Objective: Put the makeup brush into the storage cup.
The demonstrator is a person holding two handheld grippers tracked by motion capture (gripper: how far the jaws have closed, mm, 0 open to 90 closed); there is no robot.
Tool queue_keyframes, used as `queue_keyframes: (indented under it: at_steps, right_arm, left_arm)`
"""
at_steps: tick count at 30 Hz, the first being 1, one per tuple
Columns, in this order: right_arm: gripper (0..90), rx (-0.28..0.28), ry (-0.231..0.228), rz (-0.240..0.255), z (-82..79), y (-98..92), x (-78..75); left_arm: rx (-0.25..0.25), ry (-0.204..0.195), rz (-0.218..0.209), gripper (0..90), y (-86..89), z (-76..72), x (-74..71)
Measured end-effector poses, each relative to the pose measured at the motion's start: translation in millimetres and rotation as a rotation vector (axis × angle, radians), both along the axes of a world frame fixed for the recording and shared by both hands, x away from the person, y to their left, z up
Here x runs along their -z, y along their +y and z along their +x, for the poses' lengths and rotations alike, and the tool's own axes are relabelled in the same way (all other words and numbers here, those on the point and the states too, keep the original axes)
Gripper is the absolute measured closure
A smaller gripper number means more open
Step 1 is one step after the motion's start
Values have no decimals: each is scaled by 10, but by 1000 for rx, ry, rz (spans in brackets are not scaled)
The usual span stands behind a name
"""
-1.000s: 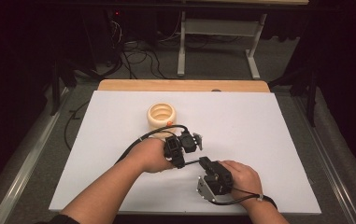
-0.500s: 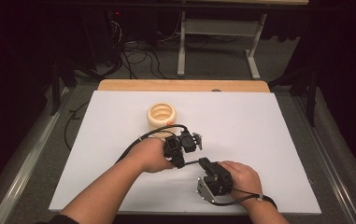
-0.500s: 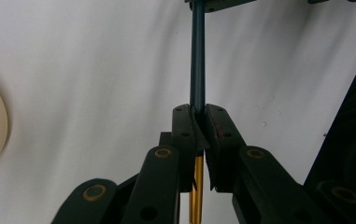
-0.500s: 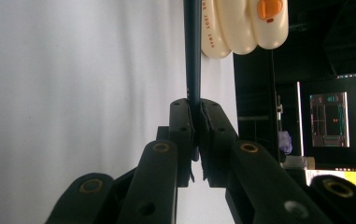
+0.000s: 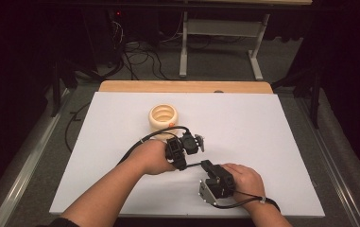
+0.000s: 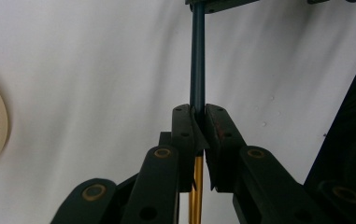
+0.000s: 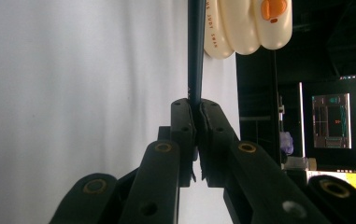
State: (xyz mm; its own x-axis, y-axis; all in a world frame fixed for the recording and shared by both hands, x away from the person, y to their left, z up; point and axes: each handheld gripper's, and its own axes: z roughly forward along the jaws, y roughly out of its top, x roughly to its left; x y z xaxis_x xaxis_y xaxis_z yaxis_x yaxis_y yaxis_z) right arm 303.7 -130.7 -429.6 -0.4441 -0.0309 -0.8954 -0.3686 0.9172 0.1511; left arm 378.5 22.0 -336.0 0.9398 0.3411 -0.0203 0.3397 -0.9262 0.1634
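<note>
A thin dark blue pen [image 6: 197, 56] with a gold section [image 6: 195, 186] runs between both grippers. My left gripper [image 6: 198, 112] is shut on it where blue meets gold. My right gripper [image 7: 197, 105] is shut on the blue shaft [image 7: 195, 46], which points toward a cream ribbed cup. In the high view the left gripper [image 5: 181, 163] and right gripper [image 5: 207, 166] meet near the table's front middle, with the pen [image 5: 194, 164] showing as a short dark line between them.
The cream ribbed cup [image 5: 164, 116] with an orange mark stands on the white tabletop [image 5: 262, 132] behind the hands; the cup [image 7: 245, 23] has lettering on its rim. A wooden strip [image 5: 182, 86] edges the far side. Cables and a stand lie on the floor beyond.
</note>
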Motion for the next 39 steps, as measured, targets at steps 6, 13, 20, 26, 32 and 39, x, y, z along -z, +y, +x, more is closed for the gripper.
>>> queue_keyframes:
  at_steps: [6,13,20,26,32,39]
  right_arm:
    - [876,5,3,0,14,-13,-10]
    - [876,22,12,7,22,-19,-14]
    - [875,58,29,27,35,-50,-6]
    - [875,53,30,21,69,-66,5]
    - [875,83,36,23,90,-103,5]
    - [874,108,33,21,105,-143,12]
  left_arm:
    - [-13,-9,0,672,16,1,-7]
    - [-48,-53,-40,442,98,3,-16]
    - [-84,-114,-114,335,275,6,-61]
    - [-104,-124,-114,241,354,0,-35]
    - [-117,-131,-91,198,467,-19,45]
    - [-130,-135,-91,187,567,-35,112]
